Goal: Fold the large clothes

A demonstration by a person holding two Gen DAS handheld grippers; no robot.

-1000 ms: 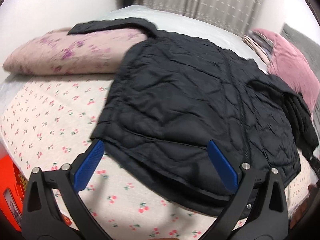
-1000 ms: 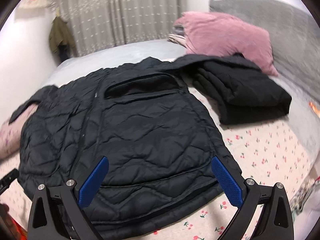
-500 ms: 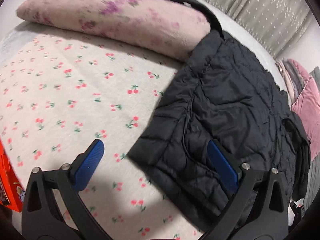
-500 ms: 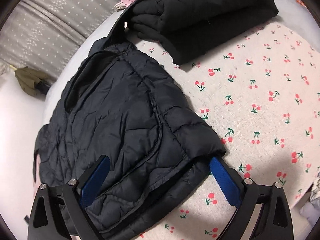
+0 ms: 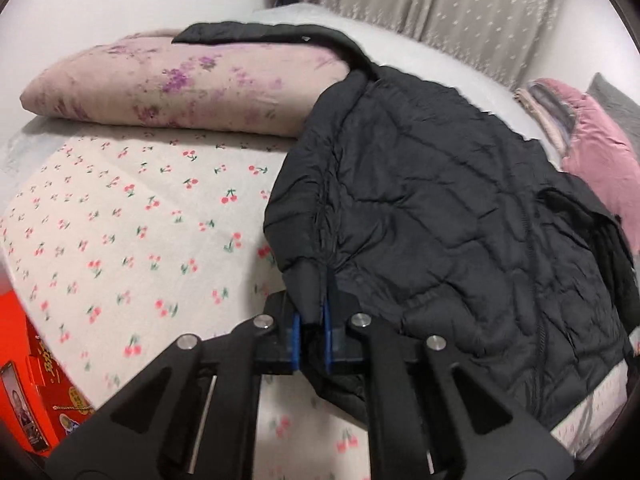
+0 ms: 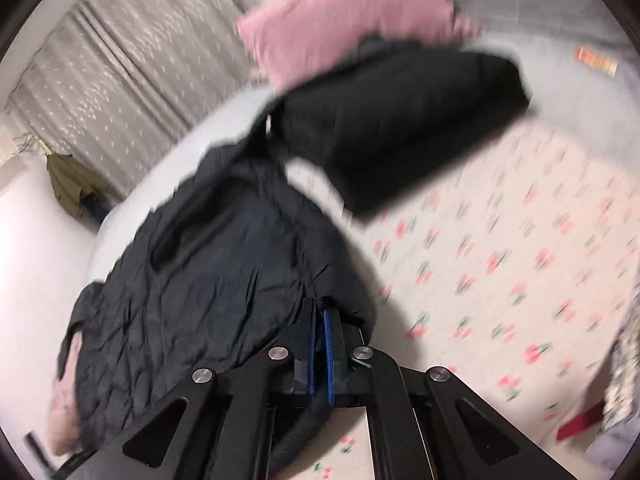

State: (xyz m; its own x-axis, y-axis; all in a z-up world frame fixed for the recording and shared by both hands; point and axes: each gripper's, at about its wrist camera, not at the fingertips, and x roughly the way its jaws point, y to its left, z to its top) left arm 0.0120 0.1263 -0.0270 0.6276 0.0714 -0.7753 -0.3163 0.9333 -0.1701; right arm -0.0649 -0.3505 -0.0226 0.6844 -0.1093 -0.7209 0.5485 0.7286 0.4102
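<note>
A black quilted puffer jacket (image 5: 432, 216) lies spread front-up on the cherry-print bed sheet (image 5: 120, 216). One sleeve runs up over a folded floral quilt (image 5: 176, 88). My left gripper (image 5: 311, 312) is shut on the jacket's near left hem corner, with dark fabric bunched between the blue pads. In the blurred right wrist view the same jacket (image 6: 208, 264) stretches away to the left. There my right gripper (image 6: 319, 316) is shut on the jacket's near right hem corner, where the hem is pinched between the pads.
A folded black garment (image 6: 400, 128) lies on the sheet beyond the jacket's right side, with a pink pillow (image 6: 344, 16) behind it. Grey curtains (image 5: 440, 4) hang at the back. A red box (image 5: 36, 400) sits at the bed's near left edge.
Both grippers went from wide open to shut on the jacket's hem corners. The left one moved onto the left corner. The right one rolled and closed on the right corner.
</note>
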